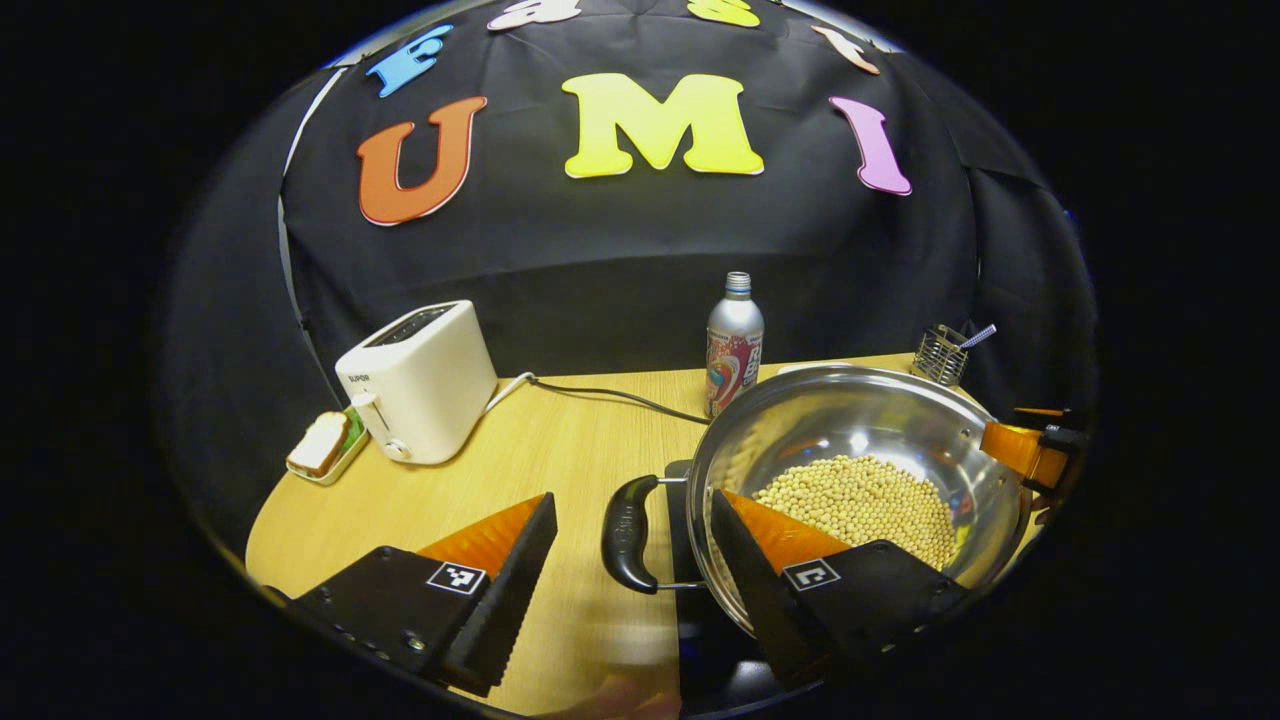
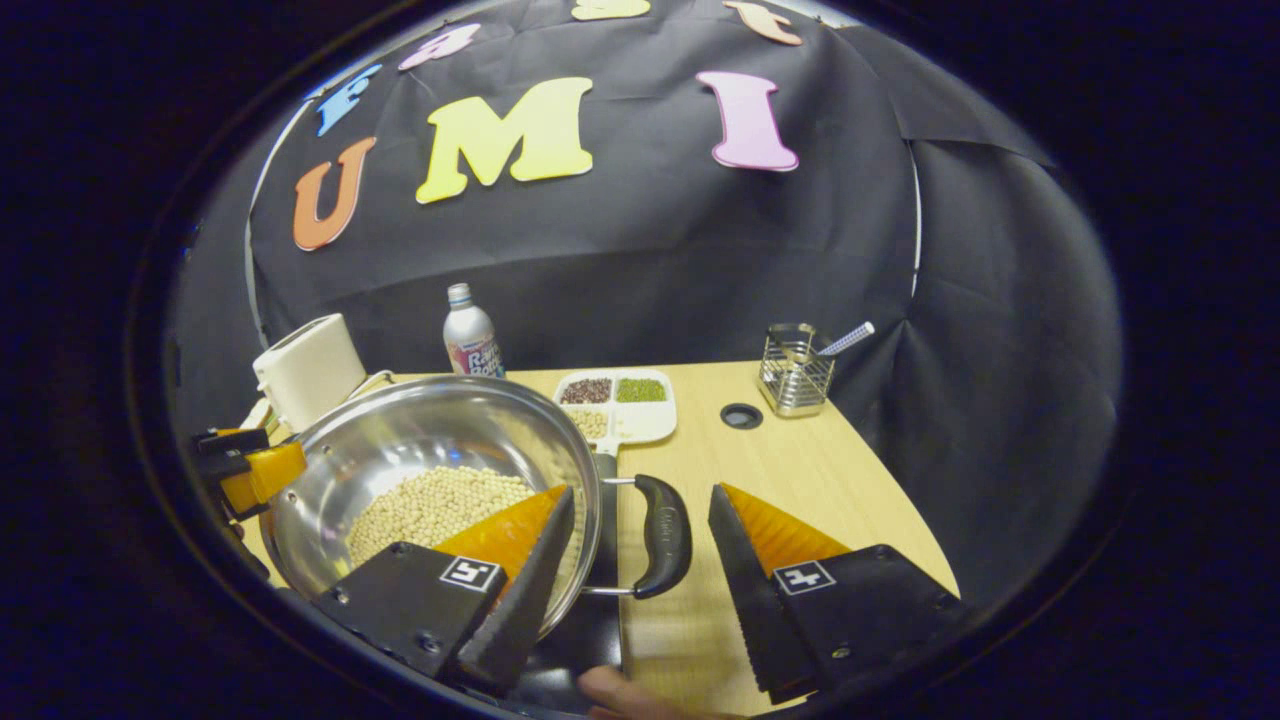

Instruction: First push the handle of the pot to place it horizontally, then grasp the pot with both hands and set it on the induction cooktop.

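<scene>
Wooden tabletop [image 2: 800, 470] backed by black cloth carried one steel pot [image 1: 850, 420], one white toaster [image 1: 425, 375], one drink bottle [image 1: 734, 345], one wire utensil holder [image 2: 795, 382], one divided dish of beans [image 2: 620, 405] and one small tray with bread [image 1: 322, 447]. The pot held a layer of pale beans [image 1: 860, 505] and bore two black loop handles, one seen in the left gripper view [image 1: 628, 533] and the other in the right gripper view [image 2: 664, 535]; a dark cooktop surface [image 2: 590, 620] showed beneath the pot. Open wood lay between the toaster and the pot, and more stretched toward the table's right edge, near a round cable hole [image 2: 741, 416]. The left gripper [image 1: 630, 560] stood wide open, its fingers straddling the handle, one over the pot's rim, neither pressing. The right gripper [image 2: 640, 550] was likewise spread around the opposite handle, one finger inside the rim. Whether any finger touched metal could not be told.
</scene>
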Motion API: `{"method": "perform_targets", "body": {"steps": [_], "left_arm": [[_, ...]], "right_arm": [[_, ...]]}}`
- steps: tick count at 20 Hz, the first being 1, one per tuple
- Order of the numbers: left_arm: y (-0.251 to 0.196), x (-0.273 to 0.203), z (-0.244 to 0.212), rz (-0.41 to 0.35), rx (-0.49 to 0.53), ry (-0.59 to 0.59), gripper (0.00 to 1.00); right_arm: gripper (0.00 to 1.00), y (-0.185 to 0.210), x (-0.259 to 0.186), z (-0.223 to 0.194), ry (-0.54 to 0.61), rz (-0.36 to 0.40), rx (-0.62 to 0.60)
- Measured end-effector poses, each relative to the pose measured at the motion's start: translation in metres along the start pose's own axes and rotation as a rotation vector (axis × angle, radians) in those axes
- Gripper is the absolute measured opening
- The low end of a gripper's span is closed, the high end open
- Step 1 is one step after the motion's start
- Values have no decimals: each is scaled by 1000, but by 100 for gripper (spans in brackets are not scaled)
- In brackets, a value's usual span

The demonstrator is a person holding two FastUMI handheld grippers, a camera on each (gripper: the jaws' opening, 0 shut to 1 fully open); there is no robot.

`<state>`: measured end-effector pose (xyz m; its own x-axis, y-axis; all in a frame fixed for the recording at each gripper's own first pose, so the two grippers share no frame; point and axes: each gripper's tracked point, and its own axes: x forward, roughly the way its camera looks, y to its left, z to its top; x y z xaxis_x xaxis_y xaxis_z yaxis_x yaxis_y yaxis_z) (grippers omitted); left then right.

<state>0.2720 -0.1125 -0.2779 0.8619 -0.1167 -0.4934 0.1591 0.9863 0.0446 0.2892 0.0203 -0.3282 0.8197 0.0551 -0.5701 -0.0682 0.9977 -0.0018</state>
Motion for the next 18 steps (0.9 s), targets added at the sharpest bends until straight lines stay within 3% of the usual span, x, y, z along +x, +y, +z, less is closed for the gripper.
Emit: {"method": "perform_targets", "body": {"steps": [5,8,18], "left_arm": [[-5,-42,2,-19,6,-21,97],[-5,-73,7,13,12,-74,97],[-3,-178,23,24,-45,-205,97]], "right_arm": [[85,-12,-55,15,-108,-21,15],[99,-20,-89,18,-140,-28,39],[98,-27,-197,34,-305,-21,42]]}}
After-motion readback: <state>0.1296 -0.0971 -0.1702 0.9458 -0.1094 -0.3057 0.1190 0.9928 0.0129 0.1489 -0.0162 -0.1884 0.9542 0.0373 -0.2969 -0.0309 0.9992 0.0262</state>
